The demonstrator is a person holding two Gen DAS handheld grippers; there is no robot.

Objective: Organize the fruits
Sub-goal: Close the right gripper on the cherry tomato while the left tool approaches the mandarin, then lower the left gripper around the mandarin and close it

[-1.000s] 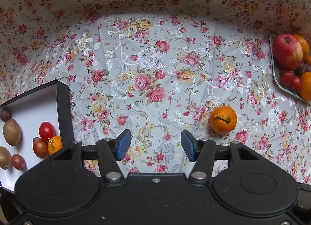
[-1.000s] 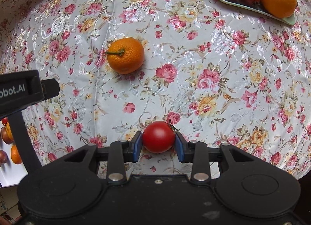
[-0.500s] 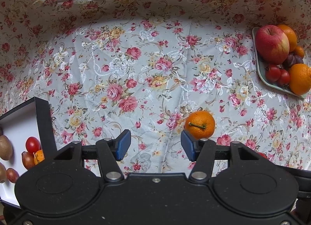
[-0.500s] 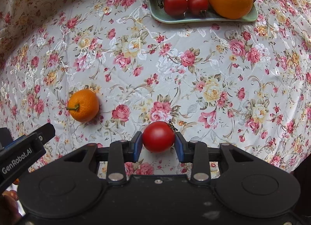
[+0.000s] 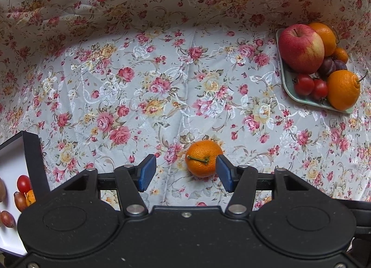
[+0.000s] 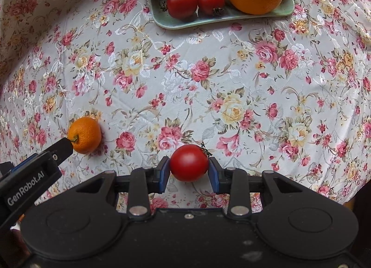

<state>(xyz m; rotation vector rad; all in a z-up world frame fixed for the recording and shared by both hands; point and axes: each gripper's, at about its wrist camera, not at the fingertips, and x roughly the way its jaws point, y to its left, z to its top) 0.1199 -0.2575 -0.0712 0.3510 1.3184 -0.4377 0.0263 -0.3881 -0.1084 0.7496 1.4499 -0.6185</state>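
From the left wrist, the left gripper (image 5: 185, 173) hangs with jaws wide apart over the flowered cloth (image 5: 162, 87); a tangerine (image 5: 203, 158) lies between them, nearer the right pad, with contact unclear. From the right wrist, the right gripper (image 6: 189, 171) is clamped on a tomato (image 6: 189, 162) above the cloth, the plate (image 6: 222, 18) of fruit beyond.

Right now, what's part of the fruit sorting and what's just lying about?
In play:
- tomato, clamped in the right gripper
- loose mandarin, between the open left gripper pads
- green plate of fruit
- white box, fruit inside

Lying about:
- floral tablecloth
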